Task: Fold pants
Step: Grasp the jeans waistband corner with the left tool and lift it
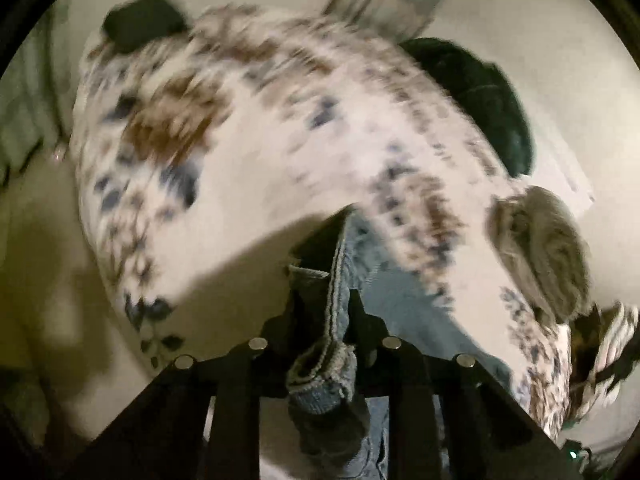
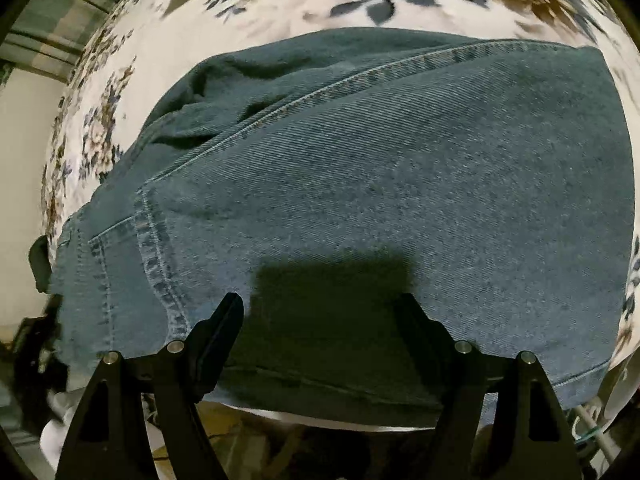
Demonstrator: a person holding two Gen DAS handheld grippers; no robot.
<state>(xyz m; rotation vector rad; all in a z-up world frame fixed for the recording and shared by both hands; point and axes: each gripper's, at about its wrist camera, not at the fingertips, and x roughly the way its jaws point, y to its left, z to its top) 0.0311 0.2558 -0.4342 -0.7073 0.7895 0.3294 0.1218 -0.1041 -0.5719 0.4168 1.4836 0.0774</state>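
The left gripper [image 1: 326, 312] was clamped tight on a hem edge of the blue denim jeans [image 1: 340, 300], the cloth bunched between its black fingers [image 1: 362, 320] and trailing away over the floral bedspread [image 1: 240, 152]. That view was smeared by motion. Beyond the bedspread's far edge lay a dark green bundle of cloth [image 1: 480, 92], and a grey-beige folded cloth [image 1: 544, 248] lay on the spread to the right of the held denim.

In the right wrist view, the jeans [image 2: 380, 160] lay spread flat across the floral bedspread [image 2: 280, 4], covering most of it, with a stitched seam running diagonally over the denim and a hem at the near edge. The right gripper [image 2: 320, 312] hung just above the near part of the jeans with its jaws wide apart, nothing between them, its shadow falling on the denim between the fingers [image 2: 224, 320].
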